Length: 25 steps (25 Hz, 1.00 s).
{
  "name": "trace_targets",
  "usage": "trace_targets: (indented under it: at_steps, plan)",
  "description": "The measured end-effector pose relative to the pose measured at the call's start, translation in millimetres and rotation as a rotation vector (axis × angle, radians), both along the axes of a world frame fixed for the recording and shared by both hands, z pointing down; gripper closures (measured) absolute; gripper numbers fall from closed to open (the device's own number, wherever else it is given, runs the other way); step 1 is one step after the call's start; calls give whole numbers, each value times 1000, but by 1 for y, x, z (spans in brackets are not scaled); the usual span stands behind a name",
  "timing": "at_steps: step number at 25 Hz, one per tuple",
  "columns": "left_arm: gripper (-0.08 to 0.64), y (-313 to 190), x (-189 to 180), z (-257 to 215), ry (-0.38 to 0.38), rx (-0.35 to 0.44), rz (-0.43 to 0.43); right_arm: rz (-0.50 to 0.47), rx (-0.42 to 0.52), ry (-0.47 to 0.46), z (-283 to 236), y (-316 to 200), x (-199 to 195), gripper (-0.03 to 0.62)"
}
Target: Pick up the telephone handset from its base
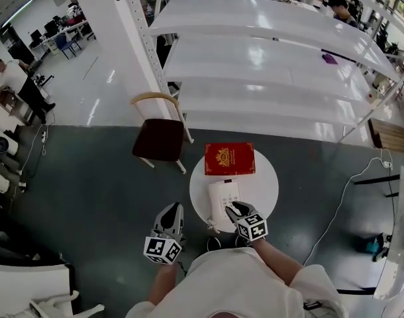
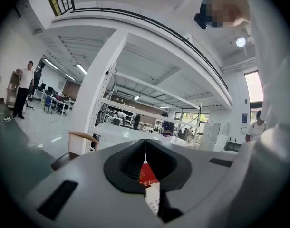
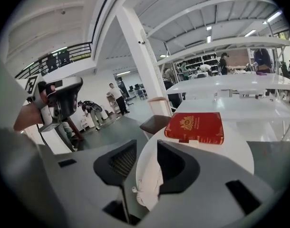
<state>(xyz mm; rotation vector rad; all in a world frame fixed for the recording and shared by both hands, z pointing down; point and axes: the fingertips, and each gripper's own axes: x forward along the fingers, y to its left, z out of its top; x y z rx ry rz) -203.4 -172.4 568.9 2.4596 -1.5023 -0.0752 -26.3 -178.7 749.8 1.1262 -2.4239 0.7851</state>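
Red book [image 1: 229, 158] on round table [image 1: 265, 192] (chair [image 1: 159, 140] beside)

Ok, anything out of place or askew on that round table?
Nothing spilled or damaged. The red book lies at the far rim of the round table, its far corners seemingly past the edge. The telephone sits flat; its coiled cord hangs off the near rim.

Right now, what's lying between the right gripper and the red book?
The phone. In the head view it lies on the table, stretching from the right gripper up to the book.
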Motion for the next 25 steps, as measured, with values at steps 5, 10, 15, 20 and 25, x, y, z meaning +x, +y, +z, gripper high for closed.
trace_targets:
  at_steps: [5,10,15,20,25]
  plan:
    - [538,-4,-7,3,7,-8,5,19,-88,-18,18,-12,-16,352]
    - [538,-5,-17,7,7,-18,-6,20,-172,20,47,-20,-26,267]
    - [538,-2,-26,10,9,-35,-16,49,-260,26,72,-24,-33,187]
    - [538,2,-31,16,11,-53,-18,48,-299,74,88,-28,-41,172]
    - [538,1,-35,15,6,-60,-19,42,-330,125,105,-34,-45,172]
